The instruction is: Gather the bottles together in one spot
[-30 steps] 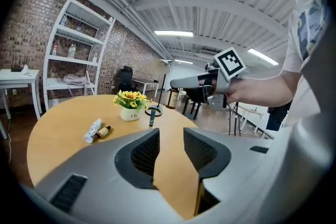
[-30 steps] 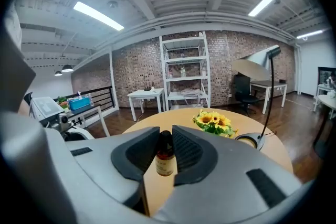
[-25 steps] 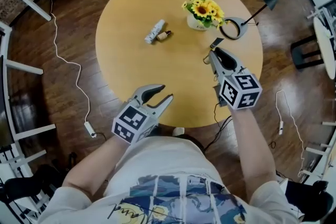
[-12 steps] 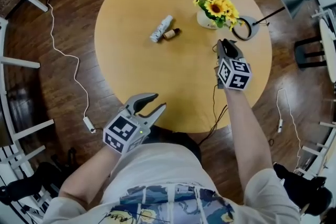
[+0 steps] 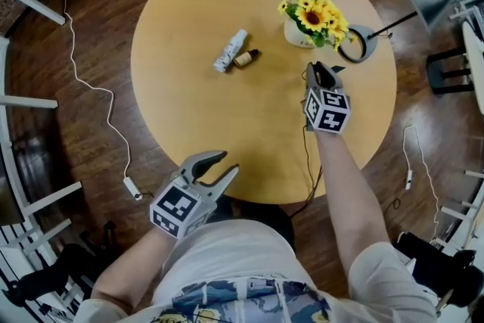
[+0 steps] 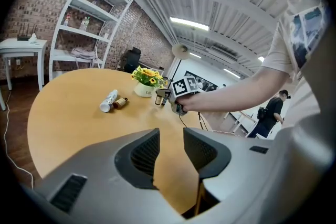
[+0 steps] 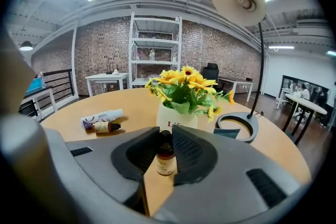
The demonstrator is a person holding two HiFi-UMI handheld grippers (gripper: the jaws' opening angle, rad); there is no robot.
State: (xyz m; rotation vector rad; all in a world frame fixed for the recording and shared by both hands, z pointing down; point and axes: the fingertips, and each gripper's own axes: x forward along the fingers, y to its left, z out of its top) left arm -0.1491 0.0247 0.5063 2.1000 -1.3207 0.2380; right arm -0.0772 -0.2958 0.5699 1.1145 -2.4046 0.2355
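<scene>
While the small amber bottle [image 7: 165, 160] is pinched: it is best kept upright and carried low across the desk [image 5: 189, 117], clear of the sunflower pot [image 5: 301, 34] just beside it.
Target spot: a white bottle [image 5: 231, 51] and a brown bottle [image 5: 244, 58] are seen lying side by side near the desk's middle. The held one is judged best set down right beside them, with neither knocked.
Right gripper [image 5: 314, 69]: jaws are pressed onto the amber bottle's sides. The arm is stretched forward, with the gripper tilted down over the desk's right part.
Left gripper [image 5: 225, 163]: jaws are partly spread, with nothing between them. It is held back at the desk's near edge, tilted down.
</scene>
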